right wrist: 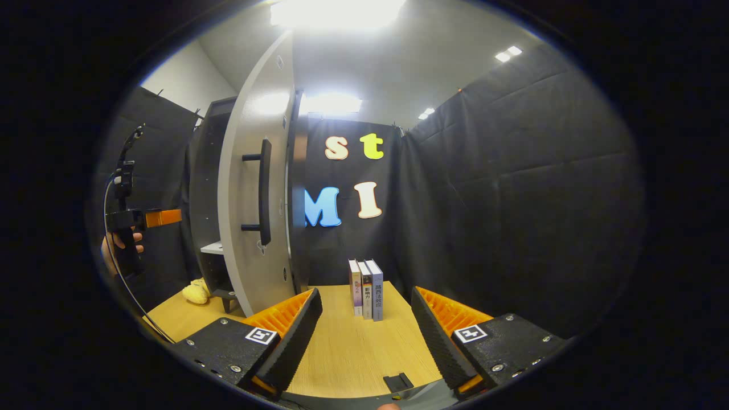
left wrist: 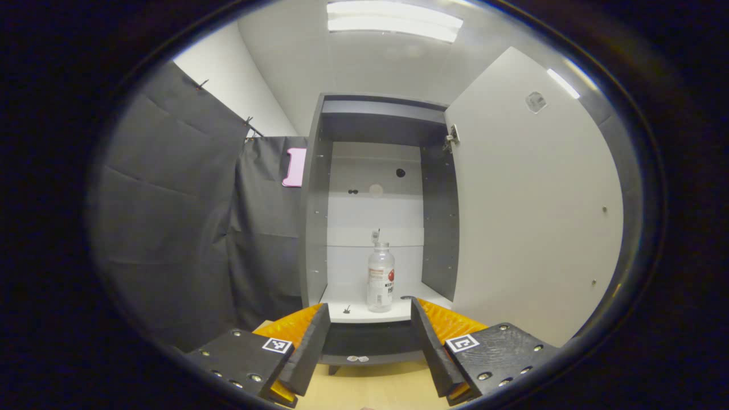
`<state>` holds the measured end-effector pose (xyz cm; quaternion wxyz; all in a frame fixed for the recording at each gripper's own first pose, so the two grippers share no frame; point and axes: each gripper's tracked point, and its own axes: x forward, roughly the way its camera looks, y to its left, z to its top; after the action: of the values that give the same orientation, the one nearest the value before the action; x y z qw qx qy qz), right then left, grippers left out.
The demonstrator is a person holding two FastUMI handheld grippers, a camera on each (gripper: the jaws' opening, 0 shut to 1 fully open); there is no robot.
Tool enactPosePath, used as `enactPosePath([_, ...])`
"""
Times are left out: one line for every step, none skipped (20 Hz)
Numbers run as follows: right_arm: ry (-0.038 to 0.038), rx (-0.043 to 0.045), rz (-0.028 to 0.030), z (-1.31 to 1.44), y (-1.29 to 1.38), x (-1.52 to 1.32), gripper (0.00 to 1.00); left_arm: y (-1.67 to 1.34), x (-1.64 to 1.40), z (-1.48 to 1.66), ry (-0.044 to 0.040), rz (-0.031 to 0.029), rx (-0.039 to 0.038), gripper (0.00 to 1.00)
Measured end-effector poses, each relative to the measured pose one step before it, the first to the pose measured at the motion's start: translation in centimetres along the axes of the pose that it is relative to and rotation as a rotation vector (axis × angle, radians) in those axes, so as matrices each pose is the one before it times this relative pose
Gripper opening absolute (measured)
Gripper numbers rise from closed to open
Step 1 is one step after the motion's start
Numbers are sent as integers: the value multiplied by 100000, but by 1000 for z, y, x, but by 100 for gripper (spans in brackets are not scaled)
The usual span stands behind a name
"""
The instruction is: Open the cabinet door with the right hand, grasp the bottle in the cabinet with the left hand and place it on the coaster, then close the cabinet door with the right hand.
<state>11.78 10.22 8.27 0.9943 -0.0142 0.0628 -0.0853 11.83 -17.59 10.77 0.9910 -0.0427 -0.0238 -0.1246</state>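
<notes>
a: cabinet door (left wrist: 535, 205)?
b: swung wide, right of the left gripper (left wrist: 370, 336), whose fingers are apart.
a: and the bottle (left wrist: 380, 277)?
b: upright on the cabinet shelf (left wrist: 356, 312), straight ahead between them.
a: right gripper (right wrist: 364, 336)?
b: spread, holding nothing; three books (right wrist: 366, 288) ahead.

The clear plastic bottle (left wrist: 380, 277) inside the open grey cabinet (left wrist: 316, 228) carries a white label with red and dark print, but the characters are too small to read. The three upright books (right wrist: 367, 288) on the light wooden table (right wrist: 353, 353) have printed spines, also too small to read.
</notes>
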Motion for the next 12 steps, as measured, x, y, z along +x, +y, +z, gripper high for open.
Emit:
enactPosePath([-495,288,-2033,24,-173,76,97,18,1435,-25,347,-1550,-556,82])
enactPosePath([-663,-39,-2250,32,-217,27,97,63,1325,-234,148,-1691,-453,82])
enactPosePath([-680,-222,-2227,12,-289,153,97,5,1434,-102,469,-1561,-375,82])
enactPosePath([-174,-71,-2198,-70,-234,-13,97,-139,1533,-215,928,-2243,-394,82])
enactPosePath([301,144,-1999,-81,-203,-79,97,-117,1582,-275,687,-1583,-574,82])
enactPosePath([400,352,-2013,-110,-184,-152,97,108,1677,-588,1008,-1545,-278,82])
enactPosePath([436,372,-2045,-104,-145,-143,97,136,1424,-468,745,-634,272,82])
enactPosePath([717,122,-2345,-192,-246,-122,96,151,732,-222,226,-518,290,82])
enactPosePath([917,-108,-2400,-165,-282,-97,97,113,1274,-206,41,-820,-115,82])
enactPosePath([724,-12,-2433,-81,-327,-156,97,59,1919,-664,527,-1779,-578,82])
enactPosePath([363,262,-2351,-95,-250,-221,97,62,1192,-459,620,-1222,-427,82])
enactPosePath([-26,618,-2199,80,-207,-165,97,333,1297,-628,745,-286,-238,82])
